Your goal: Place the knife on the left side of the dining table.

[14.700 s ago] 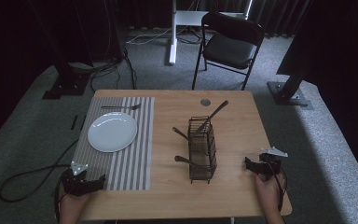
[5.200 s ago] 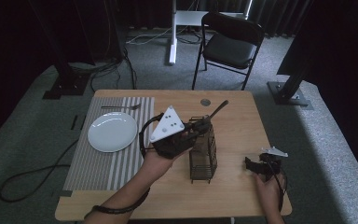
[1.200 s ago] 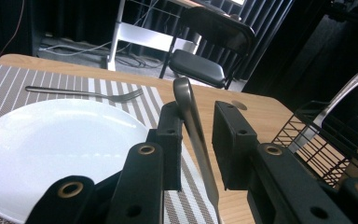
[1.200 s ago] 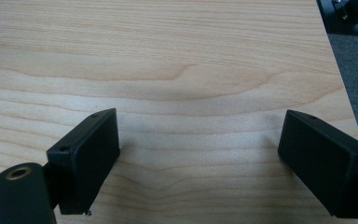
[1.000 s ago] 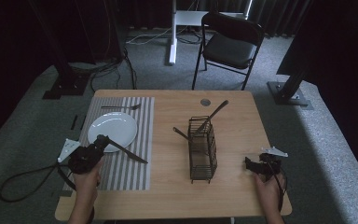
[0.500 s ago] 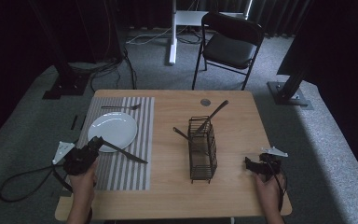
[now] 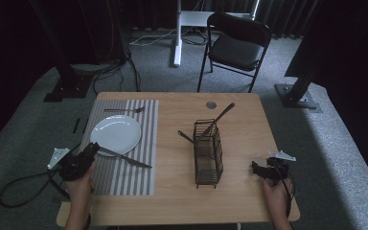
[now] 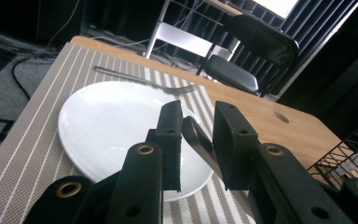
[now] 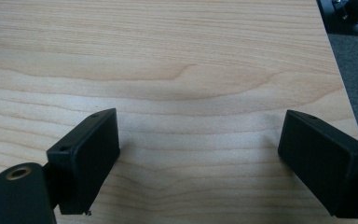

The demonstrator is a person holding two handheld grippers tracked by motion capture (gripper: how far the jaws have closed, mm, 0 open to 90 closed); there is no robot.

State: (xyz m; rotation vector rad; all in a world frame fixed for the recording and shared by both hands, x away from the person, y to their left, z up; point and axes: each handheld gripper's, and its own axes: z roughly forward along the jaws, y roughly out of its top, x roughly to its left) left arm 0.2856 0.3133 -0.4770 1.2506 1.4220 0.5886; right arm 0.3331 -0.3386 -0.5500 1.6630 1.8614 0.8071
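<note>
Slim dark-handled knife (image 8: 196,140) lies beside the plate (image 8: 107,130) — left hand-held gripper (image 8: 196,122) slightly spread around it.

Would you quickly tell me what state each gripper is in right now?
Left gripper: open around the knife handle, not gripping it.
Right gripper: open, empty, above the table.

On the table (image 7: 172,201) lies one striped placemat (image 7: 124,179), toward its left edge. One white plate (image 7: 115,135) sits on it, with one fork (image 7: 123,110) and one knife (image 7: 127,158). One wire caddy (image 7: 208,153) stands nearer the right edge, holding two utensils (image 7: 218,117) (their ends are too small to tell apart). One chair (image 7: 237,45) stands beyond the far edge.
</note>
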